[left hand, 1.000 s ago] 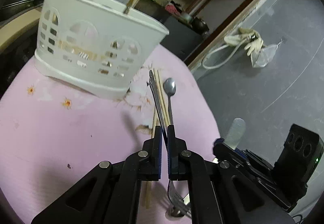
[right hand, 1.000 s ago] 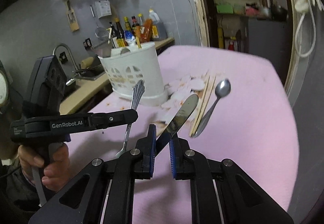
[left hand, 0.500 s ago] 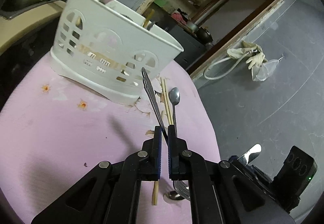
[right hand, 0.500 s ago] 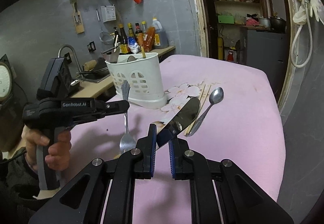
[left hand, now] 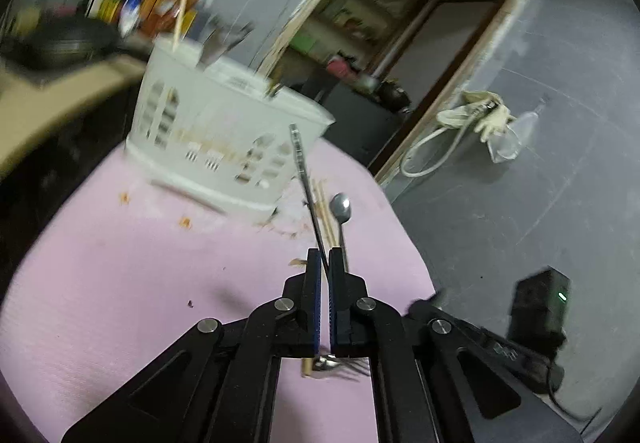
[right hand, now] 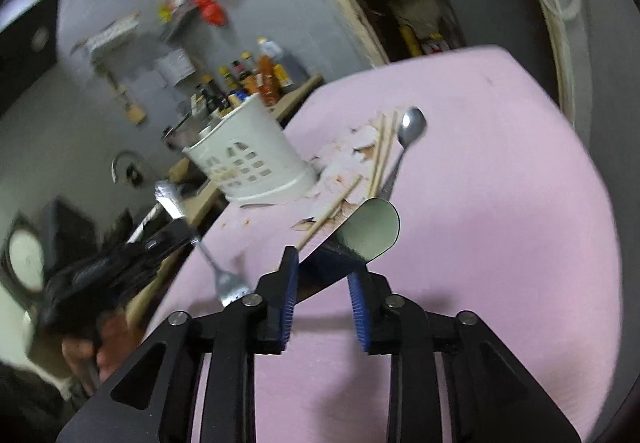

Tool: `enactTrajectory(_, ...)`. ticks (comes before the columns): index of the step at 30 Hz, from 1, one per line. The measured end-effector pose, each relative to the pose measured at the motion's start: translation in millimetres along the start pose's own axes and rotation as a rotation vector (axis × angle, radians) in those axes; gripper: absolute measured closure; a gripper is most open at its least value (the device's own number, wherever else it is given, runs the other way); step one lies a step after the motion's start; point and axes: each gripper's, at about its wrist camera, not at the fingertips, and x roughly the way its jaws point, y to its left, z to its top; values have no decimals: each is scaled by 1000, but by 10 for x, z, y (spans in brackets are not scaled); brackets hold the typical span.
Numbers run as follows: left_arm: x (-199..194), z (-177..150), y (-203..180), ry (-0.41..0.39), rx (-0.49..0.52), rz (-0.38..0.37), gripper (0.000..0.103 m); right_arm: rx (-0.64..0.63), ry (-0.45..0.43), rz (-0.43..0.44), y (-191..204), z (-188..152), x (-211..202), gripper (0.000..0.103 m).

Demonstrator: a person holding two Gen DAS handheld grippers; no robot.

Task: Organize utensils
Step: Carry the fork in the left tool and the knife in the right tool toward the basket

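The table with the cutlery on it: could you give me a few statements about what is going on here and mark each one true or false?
1. The left gripper is shut on a fork. True.
2. The spoon stands in the basket. False: the spoon lies on the pink table, beside the chopsticks.
3. The white basket stands upright on the table. True.
4. The basket is empty. False: a stick and other blurred things poke out of its top.
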Motion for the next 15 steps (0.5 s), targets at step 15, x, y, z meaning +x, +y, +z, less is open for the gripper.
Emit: enactTrajectory(15,-72,-371,-287,-66,145,10,103,389,-59,-67,-312,-190,157,75)
